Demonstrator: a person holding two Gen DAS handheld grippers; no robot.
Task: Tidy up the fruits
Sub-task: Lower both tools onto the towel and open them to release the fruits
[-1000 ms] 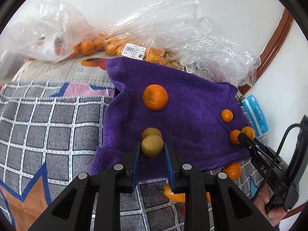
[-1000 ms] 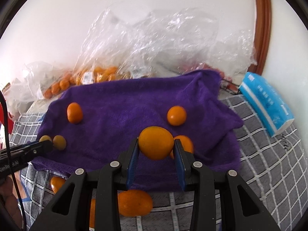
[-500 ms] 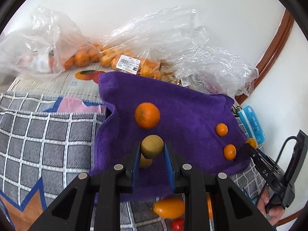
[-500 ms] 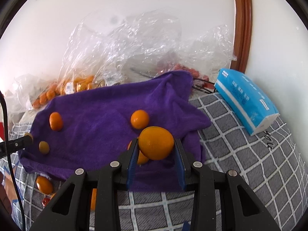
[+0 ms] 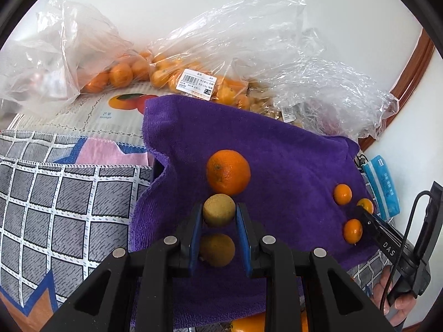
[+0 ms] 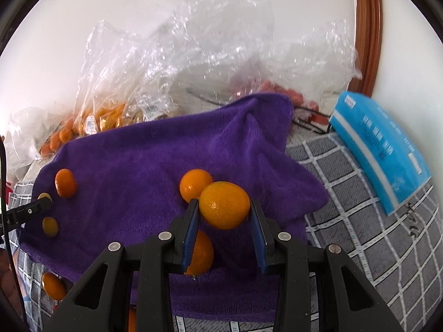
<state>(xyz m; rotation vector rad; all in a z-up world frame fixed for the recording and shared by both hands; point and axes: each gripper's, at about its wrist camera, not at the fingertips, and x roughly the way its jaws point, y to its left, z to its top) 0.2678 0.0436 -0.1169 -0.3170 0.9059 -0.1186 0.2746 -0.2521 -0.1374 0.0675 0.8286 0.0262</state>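
Your left gripper (image 5: 218, 215) pinches a brown-green round fruit (image 5: 218, 209); its twin (image 5: 217, 249) lies directly below. Your right gripper (image 6: 224, 210) clamps a kumquat (image 6: 224, 205) above two kumquats (image 6: 195, 187)

- Two brown longans: one (image 5: 218, 209) clamped, one (image 5: 217, 249) lying on the towel.
- One mandarin (image 5: 228, 172).
- Three kumquats (image 5: 342, 194) on one purple towel (image 5: 282, 155).
- One blue tissue pack (image 6: 379, 149).

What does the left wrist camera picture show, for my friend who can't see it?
The left gripper is shut on a small brown fruit above a purple towel. A big orange lies just beyond it, and another brown fruit lies below.
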